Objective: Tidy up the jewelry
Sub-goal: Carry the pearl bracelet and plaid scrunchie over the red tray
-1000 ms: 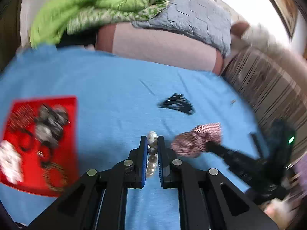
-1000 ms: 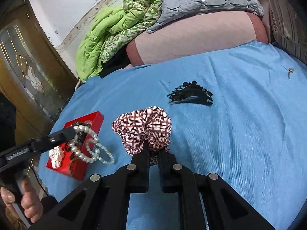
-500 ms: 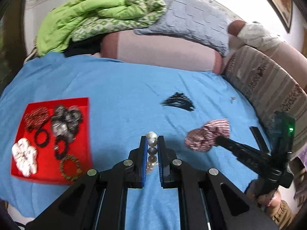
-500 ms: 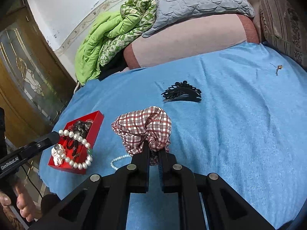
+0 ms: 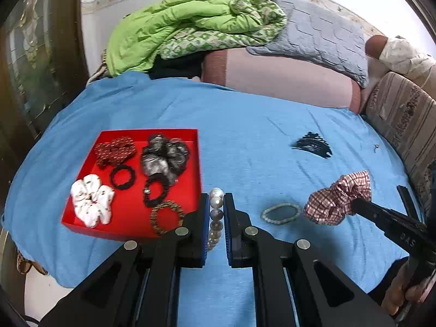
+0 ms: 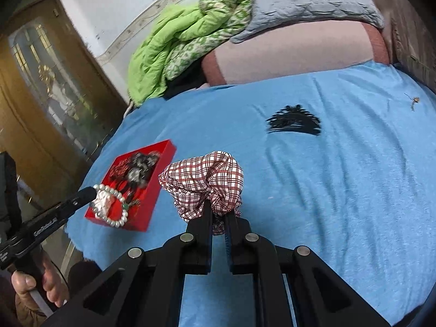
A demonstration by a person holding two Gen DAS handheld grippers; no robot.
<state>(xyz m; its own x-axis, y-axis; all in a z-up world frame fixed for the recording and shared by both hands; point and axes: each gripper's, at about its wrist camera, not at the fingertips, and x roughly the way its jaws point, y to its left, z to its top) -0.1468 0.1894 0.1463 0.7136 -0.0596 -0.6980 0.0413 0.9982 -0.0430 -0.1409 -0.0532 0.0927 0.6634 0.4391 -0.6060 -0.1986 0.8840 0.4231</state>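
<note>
A pearl bracelet point(image 5: 216, 212) is clamped in my shut left gripper point(image 5: 216, 199), just off the right edge of the red tray point(image 5: 130, 212). The tray holds several scrunchies and hair ties. In the right wrist view the pearl bracelet point(image 6: 110, 204) hangs from the left gripper point(image 6: 92, 193) over the near end of the red tray point(image 6: 152, 199). My right gripper point(image 6: 218, 212) is shut on a red plaid scrunchie point(image 6: 204, 179), held above the blue sheet. A pale green bead bracelet point(image 5: 280, 212) lies on the sheet between the grippers.
A black hair claw point(image 5: 313, 145) and a small earring point(image 5: 377, 147) lie farther back on the blue sheet point(image 5: 245, 125). Pillows and a green quilt point(image 5: 185, 27) are piled at the far end. A wooden door point(image 6: 41, 95) stands to the left of the bed.
My left gripper has carried the pearl bracelet leftward to the tray's edge, and the tray now sits closer and fuller in its view. The right gripper has shifted a little, still holding the scrunchie.
</note>
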